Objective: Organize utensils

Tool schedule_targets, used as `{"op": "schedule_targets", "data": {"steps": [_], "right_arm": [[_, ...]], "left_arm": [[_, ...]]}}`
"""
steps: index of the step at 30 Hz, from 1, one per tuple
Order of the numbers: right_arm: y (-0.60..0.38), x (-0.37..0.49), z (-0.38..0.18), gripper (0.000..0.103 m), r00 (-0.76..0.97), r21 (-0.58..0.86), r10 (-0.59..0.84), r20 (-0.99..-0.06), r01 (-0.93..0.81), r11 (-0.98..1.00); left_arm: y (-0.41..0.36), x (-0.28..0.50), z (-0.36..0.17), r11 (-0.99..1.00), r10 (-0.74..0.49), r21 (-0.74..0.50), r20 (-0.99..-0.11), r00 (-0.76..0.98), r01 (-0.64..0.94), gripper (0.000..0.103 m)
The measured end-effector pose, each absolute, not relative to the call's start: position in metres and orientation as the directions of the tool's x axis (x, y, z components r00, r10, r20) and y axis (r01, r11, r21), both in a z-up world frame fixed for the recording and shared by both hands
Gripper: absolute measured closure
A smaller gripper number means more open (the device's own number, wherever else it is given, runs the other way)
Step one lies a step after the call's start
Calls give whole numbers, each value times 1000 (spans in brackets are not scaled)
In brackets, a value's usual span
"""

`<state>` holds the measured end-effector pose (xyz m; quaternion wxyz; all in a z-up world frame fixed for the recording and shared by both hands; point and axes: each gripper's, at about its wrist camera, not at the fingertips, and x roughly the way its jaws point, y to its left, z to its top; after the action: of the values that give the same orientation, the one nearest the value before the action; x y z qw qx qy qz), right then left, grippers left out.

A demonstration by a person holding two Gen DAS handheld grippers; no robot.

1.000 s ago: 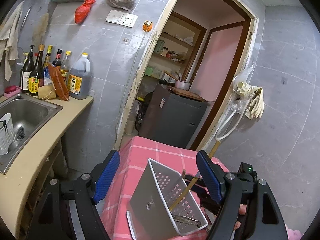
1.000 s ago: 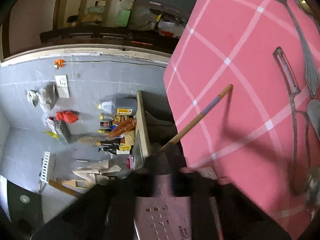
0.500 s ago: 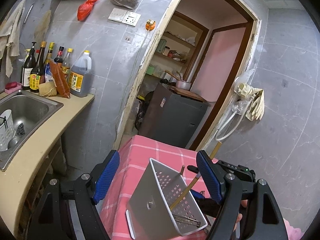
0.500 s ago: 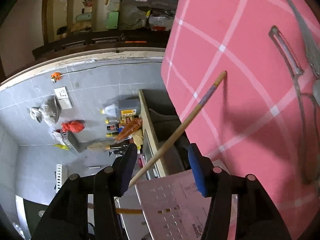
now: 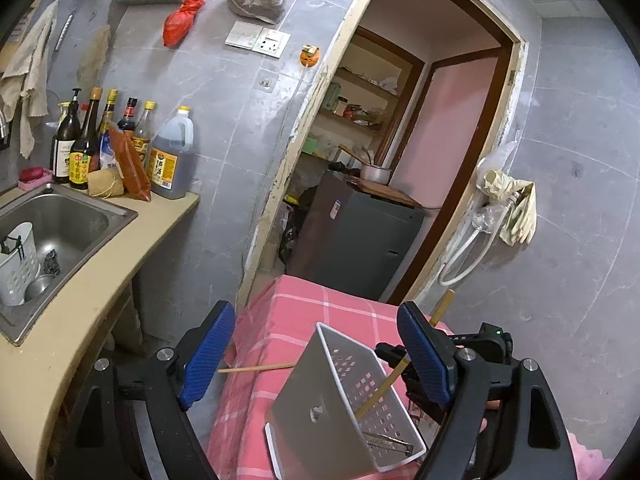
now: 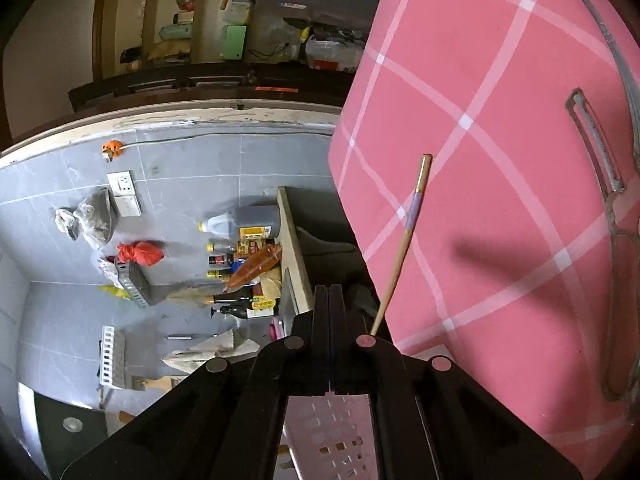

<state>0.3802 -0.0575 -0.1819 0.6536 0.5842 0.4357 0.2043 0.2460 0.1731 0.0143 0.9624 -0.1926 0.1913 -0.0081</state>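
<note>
Left wrist view: the left gripper [image 5: 316, 354] hangs over the near edge of the pink checked tablecloth [image 5: 304, 316], jaws wide apart and nothing between the blue pads. Below them a white perforated utensil basket [image 5: 348, 404] sits tilted on the counter, open side up and to the right. One chopstick [image 5: 404, 364] leans out of it, tip rising past the right pad, and metal tongs [image 5: 388, 442] lie in the bottom. A second chopstick [image 5: 256, 368] pokes out sideways from behind the basket's left wall, pointing toward the left pad. The right gripper [image 5: 472, 344] shows just behind the basket, dark and partly hidden. Off to the left, a steel sink [image 5: 64, 220] with sauce bottles [image 5: 120, 148] lined up behind it.

Right wrist view, rolled on its side: the right gripper [image 6: 329, 340] has its jaws pressed fully together, empty. The chopstick [image 6: 404, 240] runs up just beside the jaws, not between them, over the tablecloth [image 6: 480, 160]. The basket [image 6: 336, 436] sits directly under the gripper. Well apart on the cloth lie a peeler [image 6: 596, 152] and a fork [image 6: 588, 4], side by side
</note>
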Motion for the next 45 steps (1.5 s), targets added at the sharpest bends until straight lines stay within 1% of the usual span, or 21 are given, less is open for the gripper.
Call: {"op": "schedule_targets", "data": {"steps": [3, 4, 5, 6, 7, 8, 11, 14, 16, 17, 20, 23, 27, 32, 33, 34, 38, 40, 42, 45], "right_arm": [[-61, 381, -185, 100, 515, 925, 770, -377, 249, 286], [-61, 382, -187, 93, 499, 916, 770, -398, 259, 306], [-62, 383, -189, 79, 490, 908, 766, -416, 260, 327], [-63, 385, -190, 72, 480, 898, 759, -440, 251, 362], [-64, 388, -191, 66, 465, 884, 752, -467, 239, 402], [-65, 391, -192, 66, 448, 874, 751, -485, 220, 434], [-62, 414, -189, 66, 364, 801, 726, -583, 111, 588], [-51, 444, -177, 66, 294, 666, 654, -697, -72, 742], [-42, 458, -171, 66, 272, 584, 612, -742, -184, 790], [-34, 466, -166, 66, 258, 522, 584, -769, -273, 808], [-11, 482, -161, 66, 229, 366, 514, -827, -475, 801], [11, 494, -160, 66, 225, 213, 440, -870, -632, 745], [29, 507, -160, 66, 198, 139, 396, -897, -724, 675], [43, 504, -164, 66, 182, 34, 332, -926, -834, 551], [43, 502, -163, 66, 173, 30, 323, -930, -844, 536], [43, 501, -161, 70, 173, 23, 317, -933, -848, 530], [36, 501, -151, 91, 140, 37, 282, -949, -841, 540], [31, 494, -151, 96, 101, 63, 258, -961, -827, 558], [21, 485, -150, 97, 19, 131, 242, -970, -797, 589], [8, 473, -147, 97, -28, 164, 229, -973, -781, 602]], "left_arm": [[176, 242, 14, 922, -81, -381, -371, 925, -73, 21], [177, 239, 13, 922, -73, -380, -376, 924, -81, 20], [178, 236, 11, 921, -63, -378, -383, 922, -94, 19], [179, 233, 9, 920, -56, -378, -388, 920, -104, 15], [182, 228, 6, 916, -43, -384, -394, 918, -121, 14], [184, 225, 3, 912, -38, -389, -398, 917, -131, 14], [192, 216, -8, 900, -17, -401, -423, 906, -170, 14], [198, 212, -14, 888, 2, -413, -438, 899, -204, 14], [201, 211, -17, 881, 13, -419, -439, 898, -217, 14], [202, 210, -17, 879, 17, -421, -440, 898, -223, 14], [205, 210, -17, 875, 36, -420, -441, 897, -241, 14], [207, 209, -17, 870, 55, -418, -443, 895, -261, 14], [207, 208, -14, 863, 89, -411, -446, 890, -292, 14], [207, 215, -17, 859, 98, -408, -461, 882, -309, 14], [206, 216, -18, 857, 100, -410, -463, 881, -312, 14], [206, 217, -18, 855, 104, -409, -465, 879, -318, 14], [205, 217, -19, 854, 112, -407, -465, 878, -324, 14], [206, 216, -19, 852, 109, -410, -467, 877, -324, 14], [206, 218, -20, 849, 104, -417, -470, 876, -325, 14], [205, 220, -23, 848, 109, -410, -485, 868, -335, 14]]}}
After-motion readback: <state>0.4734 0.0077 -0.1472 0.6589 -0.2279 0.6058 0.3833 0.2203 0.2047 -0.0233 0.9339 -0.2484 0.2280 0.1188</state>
